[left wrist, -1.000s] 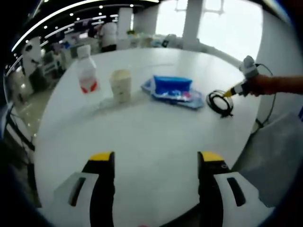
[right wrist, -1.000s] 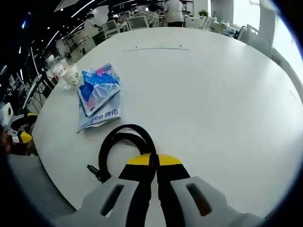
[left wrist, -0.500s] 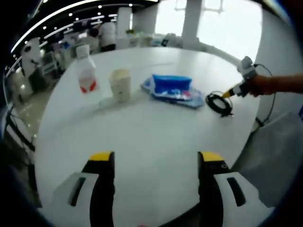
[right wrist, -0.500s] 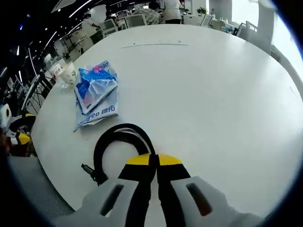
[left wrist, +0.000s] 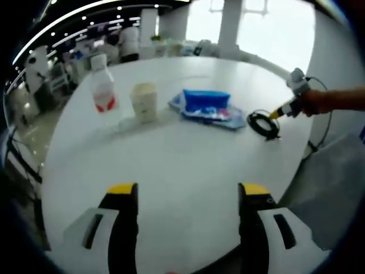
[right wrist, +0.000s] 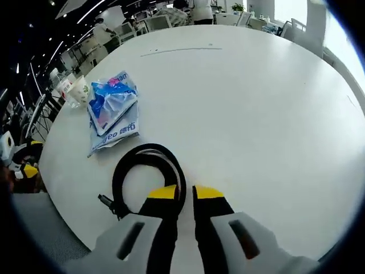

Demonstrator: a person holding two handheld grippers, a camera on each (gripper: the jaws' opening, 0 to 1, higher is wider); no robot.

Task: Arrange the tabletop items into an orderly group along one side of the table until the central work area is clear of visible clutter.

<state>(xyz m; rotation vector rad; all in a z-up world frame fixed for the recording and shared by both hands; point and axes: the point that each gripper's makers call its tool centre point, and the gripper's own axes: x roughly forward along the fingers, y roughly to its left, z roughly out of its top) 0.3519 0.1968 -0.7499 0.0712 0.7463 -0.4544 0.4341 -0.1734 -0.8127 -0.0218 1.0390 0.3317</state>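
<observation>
Lying on the round white table point(right wrist: 268, 103), a black cable point(right wrist: 145, 180) sits curled in a ring near the edge. The right gripper point(right wrist: 185, 194) is just at the ring, and its yellow-tipped jaws are a little bit apart, with a thin gap between them. The cable runs right beside the left jaw tip; I cannot tell if it touches.

Next to the cable is a blue and white packet point(right wrist: 111, 111). Past the packet stand a paper cup point(right wrist: 80, 90) and a bottle point(right wrist: 64, 85) with a red label, all in a row along one side of the table.

In the left gripper view, the left gripper point(left wrist: 188, 191) hangs over bare table with its jaws wide apart and nothing between them. Far across, the same row shows: bottle point(left wrist: 102, 88), cup point(left wrist: 144, 101), packet point(left wrist: 206, 106), cable point(left wrist: 263, 124). A hand point(left wrist: 319, 103) holds the right gripper point(left wrist: 278, 112) there by the cable.
</observation>
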